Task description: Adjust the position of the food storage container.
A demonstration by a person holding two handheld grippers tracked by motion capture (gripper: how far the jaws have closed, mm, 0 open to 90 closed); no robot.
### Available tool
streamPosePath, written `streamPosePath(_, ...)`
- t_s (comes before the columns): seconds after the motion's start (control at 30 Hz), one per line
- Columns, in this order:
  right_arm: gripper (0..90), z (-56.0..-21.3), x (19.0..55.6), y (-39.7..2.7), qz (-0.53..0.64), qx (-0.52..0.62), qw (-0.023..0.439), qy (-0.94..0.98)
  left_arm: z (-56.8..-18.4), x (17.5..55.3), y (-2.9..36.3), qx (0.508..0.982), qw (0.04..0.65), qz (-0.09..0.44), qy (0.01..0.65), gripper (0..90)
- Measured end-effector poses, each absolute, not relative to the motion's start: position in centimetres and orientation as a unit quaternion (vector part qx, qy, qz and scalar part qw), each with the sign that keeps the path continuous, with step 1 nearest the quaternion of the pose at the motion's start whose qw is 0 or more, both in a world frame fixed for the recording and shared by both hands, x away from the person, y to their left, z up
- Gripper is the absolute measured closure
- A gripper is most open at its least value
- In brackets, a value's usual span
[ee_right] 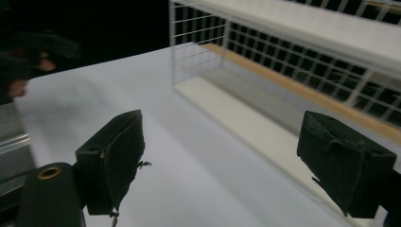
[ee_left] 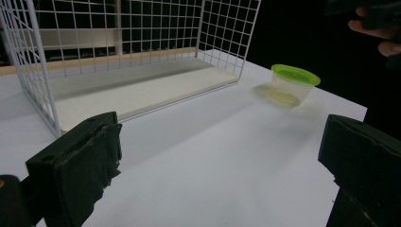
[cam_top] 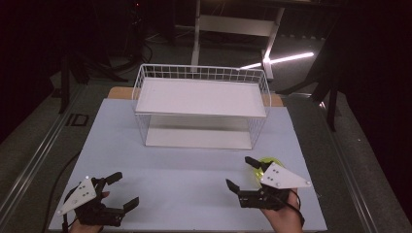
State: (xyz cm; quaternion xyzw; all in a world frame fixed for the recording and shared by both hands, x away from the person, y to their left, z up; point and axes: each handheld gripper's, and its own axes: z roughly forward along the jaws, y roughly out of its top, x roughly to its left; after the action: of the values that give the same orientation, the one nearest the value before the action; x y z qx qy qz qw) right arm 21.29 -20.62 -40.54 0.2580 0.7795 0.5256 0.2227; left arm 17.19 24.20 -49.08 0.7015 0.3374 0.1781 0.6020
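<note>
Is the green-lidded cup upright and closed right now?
Upright and closed: the cup stands on the table with its green lid seated flat on top.

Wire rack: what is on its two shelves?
The wire rack holds two white boards, and both show bare. The upper board carries nothing. It hides the back of the lower board, but the left gripper view shows that one bare too.

Overhead view, two low views, shared rack [cam_top: 201, 97].

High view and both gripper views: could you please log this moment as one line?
left gripper: open, empty | right gripper: open, empty | green-lidded cup: on table, beside right gripper | wire rack: empty
</note>
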Motion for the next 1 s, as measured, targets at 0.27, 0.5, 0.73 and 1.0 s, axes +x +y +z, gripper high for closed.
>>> streamPosePath(0.27, 21.3, -39.7, 23.8, -23.2, 0.512, 0.295, 0.261, 0.763, -49.1, 17.2, 24.2, 0.701, 0.605, 0.175, 0.335, 1.1)
streamPosePath(0.5, 28.0, -40.2, 25.5, -25.6, 0.493, 0.33, 0.276, 0.756, -49.1, 17.2, 24.1, 0.7, 0.607, 0.175, 0.335, 1.1)
streamPosePath(0.73, 34.4, -41.3, 26.8, -28.3, 0.472, 0.368, 0.296, 0.745, -49.1, 17.2, 24.1, 0.7, 0.607, 0.174, 0.335, 1.1)
streamPosePath(1.0, 57.6, -43.8, 27.3, -31.0, 0.432, 0.421, 0.303, 0.738, -49.1, 17.2, 24.1, 0.699, 0.607, 0.174, 0.335, 1.1)
